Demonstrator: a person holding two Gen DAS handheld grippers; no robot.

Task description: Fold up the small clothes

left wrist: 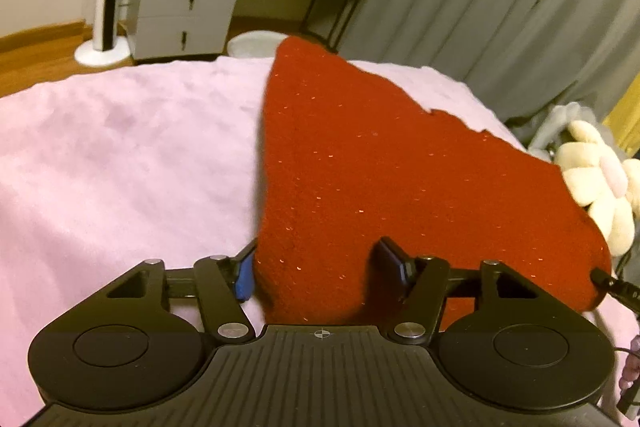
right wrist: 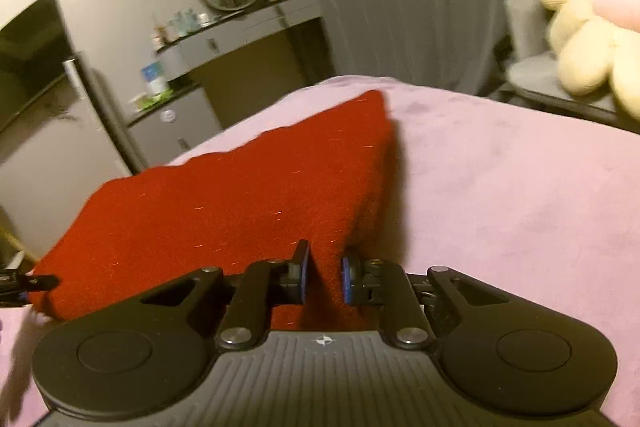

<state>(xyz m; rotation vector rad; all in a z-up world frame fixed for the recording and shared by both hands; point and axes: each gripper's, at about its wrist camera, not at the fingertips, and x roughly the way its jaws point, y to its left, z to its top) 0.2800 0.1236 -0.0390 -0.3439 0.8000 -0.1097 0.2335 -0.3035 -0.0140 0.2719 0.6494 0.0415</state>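
no readable text, labels, brands or numbers anywhere

A dark red knit garment [left wrist: 360,167] flecked with tiny glinting specks spreads from the lower centre toward the upper centre and right of the left wrist frame, its far edge raised into a point, lying on pink plush fabric [left wrist: 120,155].
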